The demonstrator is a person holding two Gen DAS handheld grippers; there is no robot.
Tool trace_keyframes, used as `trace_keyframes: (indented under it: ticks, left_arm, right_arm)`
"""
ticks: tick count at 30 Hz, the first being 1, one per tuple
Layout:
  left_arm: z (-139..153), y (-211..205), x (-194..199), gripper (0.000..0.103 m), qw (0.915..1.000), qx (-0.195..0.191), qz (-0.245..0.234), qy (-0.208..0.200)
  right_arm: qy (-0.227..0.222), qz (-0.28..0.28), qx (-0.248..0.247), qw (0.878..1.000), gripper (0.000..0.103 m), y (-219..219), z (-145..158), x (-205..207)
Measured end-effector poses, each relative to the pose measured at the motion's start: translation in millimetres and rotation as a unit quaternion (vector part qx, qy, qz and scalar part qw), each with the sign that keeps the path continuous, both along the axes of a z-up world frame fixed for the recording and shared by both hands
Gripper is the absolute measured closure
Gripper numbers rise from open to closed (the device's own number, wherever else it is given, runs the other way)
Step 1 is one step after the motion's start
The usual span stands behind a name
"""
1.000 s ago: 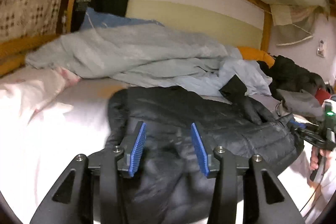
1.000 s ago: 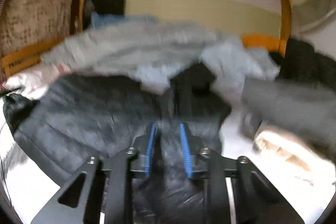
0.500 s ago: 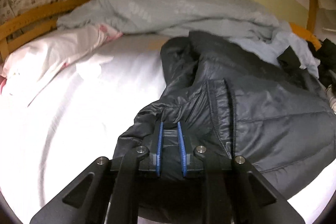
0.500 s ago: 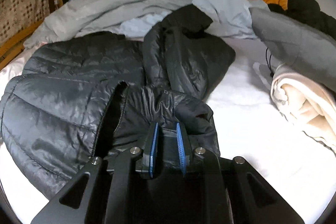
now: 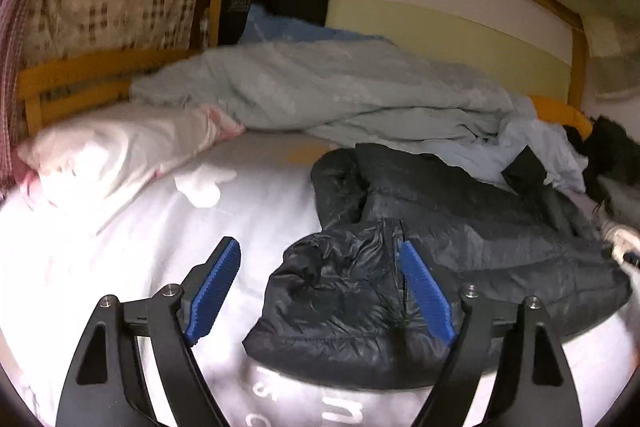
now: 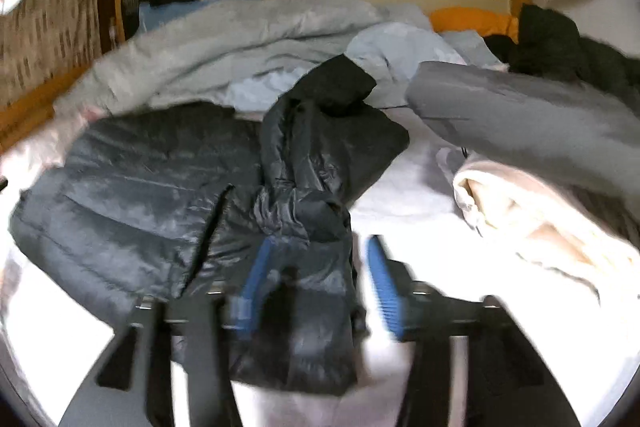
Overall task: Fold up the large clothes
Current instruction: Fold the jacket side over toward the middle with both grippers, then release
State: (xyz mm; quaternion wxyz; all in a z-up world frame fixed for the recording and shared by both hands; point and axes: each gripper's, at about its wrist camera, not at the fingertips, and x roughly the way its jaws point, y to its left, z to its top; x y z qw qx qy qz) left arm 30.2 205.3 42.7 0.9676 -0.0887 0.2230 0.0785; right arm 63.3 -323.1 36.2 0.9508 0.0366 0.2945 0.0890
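A dark quilted puffer jacket (image 5: pixel 460 239) lies on the white bed sheet (image 5: pixel 140 267). Its near corner is bunched and lies loose between the jaws of my left gripper (image 5: pixel 320 285), which is open and holds nothing. In the right wrist view the jacket (image 6: pixel 152 195) spreads to the left, with a sleeve (image 6: pixel 320 143) folded over its middle. My right gripper (image 6: pixel 316 279) is open, with the jacket's near edge lying loose between its blue pads (image 6: pixel 382 289). This view is blurred by motion.
A pale grey-green duvet (image 5: pixel 328 87) is piled at the back of the bed. A white pillow (image 5: pixel 108 155) lies at the left by the wooden bed frame (image 5: pixel 80 79). A grey garment (image 6: pixel 520 115) and a cream folded blanket (image 6: pixel 532 211) lie at the right.
Half a second ago both grippers were shut on the jacket's near edge. Both have opened and let it go, and have pulled back a little. The jacket's edge lies on the sheet.
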Motion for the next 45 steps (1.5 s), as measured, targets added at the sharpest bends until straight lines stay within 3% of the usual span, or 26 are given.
trace_keyframes:
  ticks: [2, 4, 7, 9, 12, 14, 15, 16, 18, 19, 20, 22, 24, 27, 30, 33, 34, 38, 42, 45]
  left_arm:
    - [-4, 14, 8, 0.018, 0.9988, -0.041, 0.018, 0.018]
    - [-18, 31, 17, 0.014, 0.9955, -0.083, 0.022, 0.04]
    - [-47, 47, 28, 0.015, 0.9817, -0.165, 0.001, 0.095]
    - [-60, 44, 27, 0.015, 0.9762, -0.185, -0.028, 0.111]
    - [-70, 27, 32, 0.019, 0.9796, -0.143, -0.043, 0.134]
    - [-74, 17, 33, 0.054, 0.9805, -0.123, -0.06, 0.141]
    - [-75, 12, 36, 0.063, 0.9792, -0.127, -0.069, 0.142]
    - [-75, 9, 38, 0.078, 0.977, -0.137, -0.08, 0.142]
    - [-68, 2, 38, 0.086, 0.9795, -0.131, -0.076, 0.134]
    - [-63, -2, 37, 0.088, 0.9817, -0.121, -0.071, 0.128]
    - [-55, -5, 33, 0.088, 0.9844, -0.113, -0.069, 0.116]
    - [-42, -6, 20, 0.088, 0.9858, -0.118, -0.072, 0.095]
    - [-37, -11, 6, 0.088, 0.9853, -0.12, -0.078, 0.093]
    - [-53, -21, -1, 0.087, 0.9825, -0.121, -0.073, 0.122]
    - [-59, -33, -2, 0.086, 0.9868, -0.074, -0.073, 0.124]
    - [-55, -34, -3, 0.072, 0.9907, -0.04, -0.054, 0.118]
    - [-57, -32, -3, 0.066, 0.9919, -0.04, -0.044, 0.112]
    - [-57, -33, -1, 0.066, 0.9955, -0.019, -0.024, 0.089]
    - [-28, -41, -29, 0.062, 0.9992, 0.041, 0.002, -0.003]
    - [-10, -57, -55, 0.054, 0.9907, 0.09, 0.02, -0.1]
  right_arm:
    - [0.013, 0.01, 0.047, 0.999, 0.04, -9, -3, -1]
    - [0.034, 0.023, 0.105, 0.994, 0.029, -21, -11, 2]
    - [0.077, 0.031, 0.158, 0.984, 0.029, -28, -30, 13]
    - [0.094, 0.017, 0.16, 0.982, 0.029, -30, -40, 18]
    - [0.119, 0.018, 0.164, 0.979, 0.03, -25, -53, 23]
    - [0.113, 0.016, 0.139, 0.984, 0.034, -18, -54, 21]
    - [0.109, 0.019, 0.127, 0.986, 0.046, -13, -53, 20]
    - [0.107, 0.025, 0.127, 0.986, 0.062, -11, -54, 20]
    - [0.097, 0.034, 0.111, 0.988, 0.082, -2, -49, 16]
    - [0.09, 0.027, 0.085, 0.992, 0.085, 2, -44, 11]
    - [0.093, 0.013, 0.032, 0.995, 0.086, 11, -36, 4]
    - [0.086, -0.002, -0.004, 0.996, 0.089, 12, -23, -12]
    - [0.074, -0.012, 0.008, 0.997, 0.089, 0, -12, -31]
    - [0.093, -0.014, 0.054, 0.994, 0.089, -23, -20, -35]
    - [0.107, -0.019, 0.088, 0.99, 0.088, -31, -21, -31]
    - [0.119, -0.031, 0.06, 0.991, 0.087, -21, -23, -28]
    - [0.129, -0.03, 0.053, 0.99, 0.083, -18, -28, -23]
    - [0.115, -0.046, 0.055, 0.991, 0.066, -25, -32, -22]
    - [0.049, -0.09, 0.033, 0.994, 0.049, -36, -14, -36]
    - [-0.012, -0.109, 0.011, 0.994, 0.045, -36, 4, -47]
